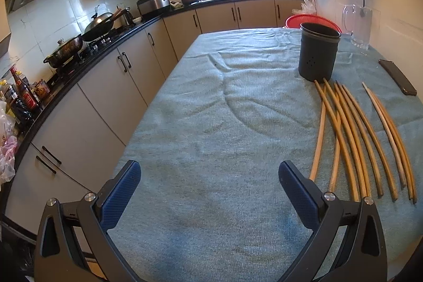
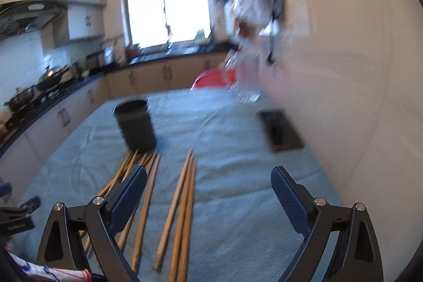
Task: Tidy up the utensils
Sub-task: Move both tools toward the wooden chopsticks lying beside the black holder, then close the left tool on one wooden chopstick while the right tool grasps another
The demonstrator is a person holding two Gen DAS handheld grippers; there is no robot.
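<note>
Both claws wide, empty: left gripper (image 1: 210,180), right gripper (image 2: 208,185). Chopsticks (image 2: 182,208) lie bunched near dark holder (image 2: 136,124); careless pinch likely scatters neighbours or tips holder.

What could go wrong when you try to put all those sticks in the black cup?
1. The black cup is tall and stands free on the wrinkly blue cloth, so a bump might tip it.
2. The chopsticks lie packed together; the open right gripper may grab several, or push some toward the phone.
</note>
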